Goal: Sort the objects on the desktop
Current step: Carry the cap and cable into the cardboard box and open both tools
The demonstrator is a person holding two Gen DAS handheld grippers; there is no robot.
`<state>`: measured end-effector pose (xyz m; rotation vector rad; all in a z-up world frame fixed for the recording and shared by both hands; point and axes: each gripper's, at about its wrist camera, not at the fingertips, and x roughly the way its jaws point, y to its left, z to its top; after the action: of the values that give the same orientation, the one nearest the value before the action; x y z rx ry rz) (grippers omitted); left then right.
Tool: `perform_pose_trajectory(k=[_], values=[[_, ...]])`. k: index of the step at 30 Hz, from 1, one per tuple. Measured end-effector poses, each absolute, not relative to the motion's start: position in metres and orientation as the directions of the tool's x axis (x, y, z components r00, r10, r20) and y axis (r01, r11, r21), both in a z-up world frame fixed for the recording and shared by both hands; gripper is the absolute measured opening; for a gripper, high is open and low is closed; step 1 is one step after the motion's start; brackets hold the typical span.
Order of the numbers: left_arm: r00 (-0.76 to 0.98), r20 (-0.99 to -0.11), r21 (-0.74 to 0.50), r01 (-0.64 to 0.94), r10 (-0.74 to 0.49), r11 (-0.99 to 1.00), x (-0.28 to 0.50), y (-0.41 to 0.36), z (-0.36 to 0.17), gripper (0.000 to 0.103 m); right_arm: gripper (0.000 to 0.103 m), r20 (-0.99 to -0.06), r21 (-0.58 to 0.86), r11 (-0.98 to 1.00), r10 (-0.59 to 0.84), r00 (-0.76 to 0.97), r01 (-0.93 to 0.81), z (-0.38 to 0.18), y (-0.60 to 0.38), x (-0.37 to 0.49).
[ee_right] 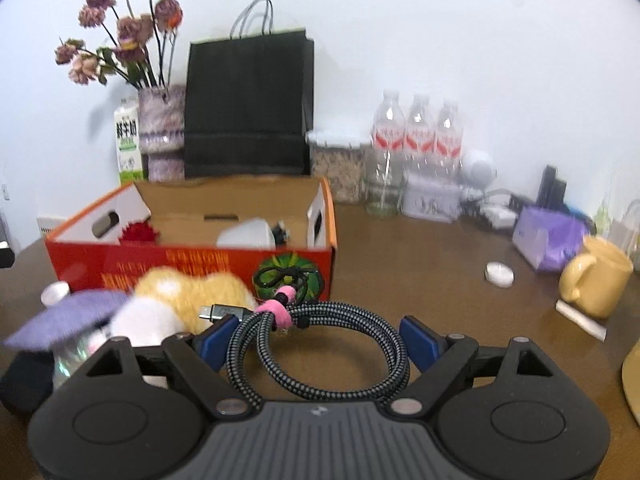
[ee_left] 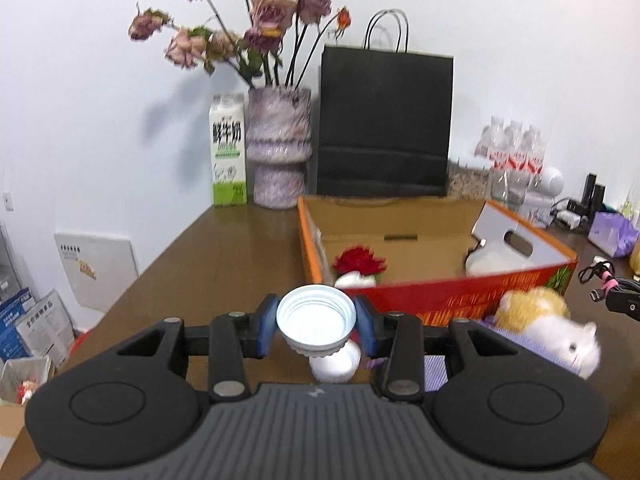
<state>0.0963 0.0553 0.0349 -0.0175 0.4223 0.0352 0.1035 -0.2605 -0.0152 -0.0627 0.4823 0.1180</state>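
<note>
My left gripper (ee_left: 316,320) is shut on a white screw lid (ee_left: 316,312), its blue pads pressing both sides, lifted above the brown table. Just under it, another white cap (ee_left: 336,364) lies on the table. A coiled grey braided cable (ee_right: 340,312) tied with a pink strap is clamped across my right gripper (ee_right: 316,340), whose jaws stand wide on the coil. Ahead of both stands the red and orange cardboard box (ee_left: 440,296) (ee_right: 180,260), holding a red flower (ee_left: 360,262) and a white object (ee_left: 492,262).
A yellow and white plush toy (ee_right: 192,296) on a purple item (ee_right: 76,316) lies before the box. Behind stand a black paper bag (ee_right: 248,108), flower vase (ee_right: 162,132), milk carton (ee_right: 128,144) and water bottles (ee_right: 416,136). A yellow mug (ee_right: 600,280) and white disc (ee_right: 499,274) sit right.
</note>
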Motion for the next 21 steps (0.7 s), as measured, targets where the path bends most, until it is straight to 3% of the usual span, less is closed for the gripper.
perform_pose_trajectory(k=[12,21], values=[[0.94,-0.341,-0.037,-0.032,0.017,0.999,0.149,0.037,0.065,0.041,0.086,-0.354,-0.015,0.983,0.164,0.921,-0.181,0.026,-0.228,0.16],[0.934,-0.357,-0.064,-0.045,0.019,0.997,0.214,0.027,0.06,0.041,0.086,-0.347,0.002,0.977,0.199,0.917,-0.212,0.031,-0.196,0.231]])
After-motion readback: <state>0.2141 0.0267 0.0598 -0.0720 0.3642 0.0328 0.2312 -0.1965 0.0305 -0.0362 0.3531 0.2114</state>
